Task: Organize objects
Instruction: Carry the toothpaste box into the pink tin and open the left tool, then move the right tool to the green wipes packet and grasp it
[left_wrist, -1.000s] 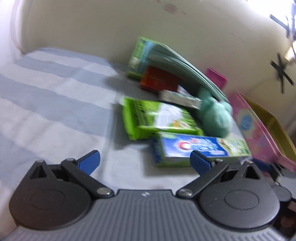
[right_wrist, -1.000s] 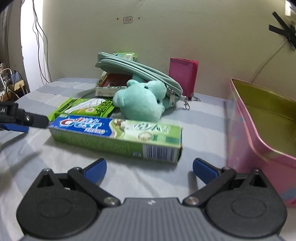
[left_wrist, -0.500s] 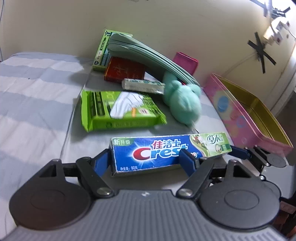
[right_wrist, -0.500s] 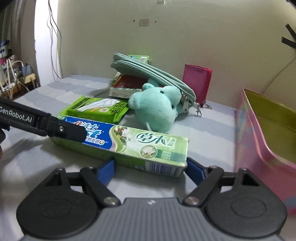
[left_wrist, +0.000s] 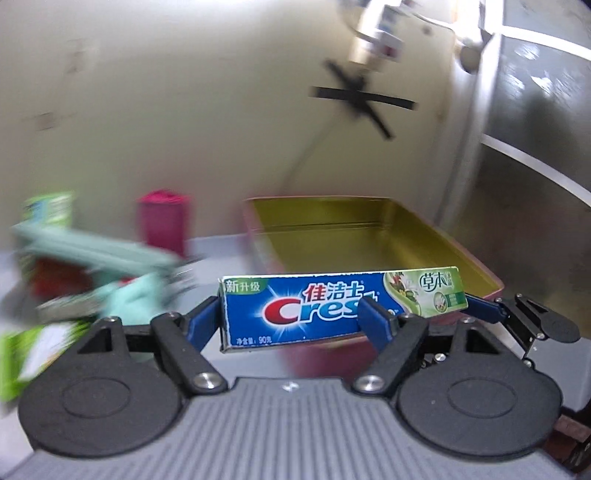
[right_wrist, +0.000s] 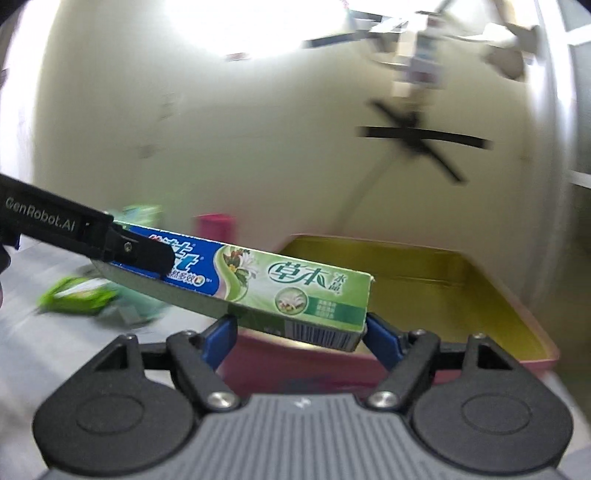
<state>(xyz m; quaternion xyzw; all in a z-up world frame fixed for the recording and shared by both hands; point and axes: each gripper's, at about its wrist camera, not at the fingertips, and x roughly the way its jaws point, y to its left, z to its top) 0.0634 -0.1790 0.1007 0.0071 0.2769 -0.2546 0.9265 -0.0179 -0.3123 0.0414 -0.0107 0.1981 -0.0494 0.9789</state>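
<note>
toothpaste box, a long blue-and-green cardboard carton (left_wrist: 341, 308), hangs in the air between both tools, just in front of the pink metal tin with a yellow-gold inside (left_wrist: 354, 236). the left gripper (left_wrist: 291, 321) is clamped across the blue end of the box, its jaws having closed further onto it with the box between them. the right gripper (right_wrist: 299, 328) is clamped on the green barcode end, which it too has just closed on.

as i judge it, the task is at an early stage: one item is lifted and on its way to the tin, which looks empty as far as its floor shows. left on the striped cloth are the mint-green zip pouch (left_wrist: 96, 247), the mint plush toy (left_wrist: 140, 299), the green wipes packet (right_wrist: 79, 295), the magenta wallet (left_wrist: 162, 218) leaning by the wall, and green and red boxes.

motion blur smears that whole pile, so labels and exact contacts there cannot be read. the tin's near wall is hidden behind the box and the jaws, and its right corner is cut off in the right wrist view.
</note>
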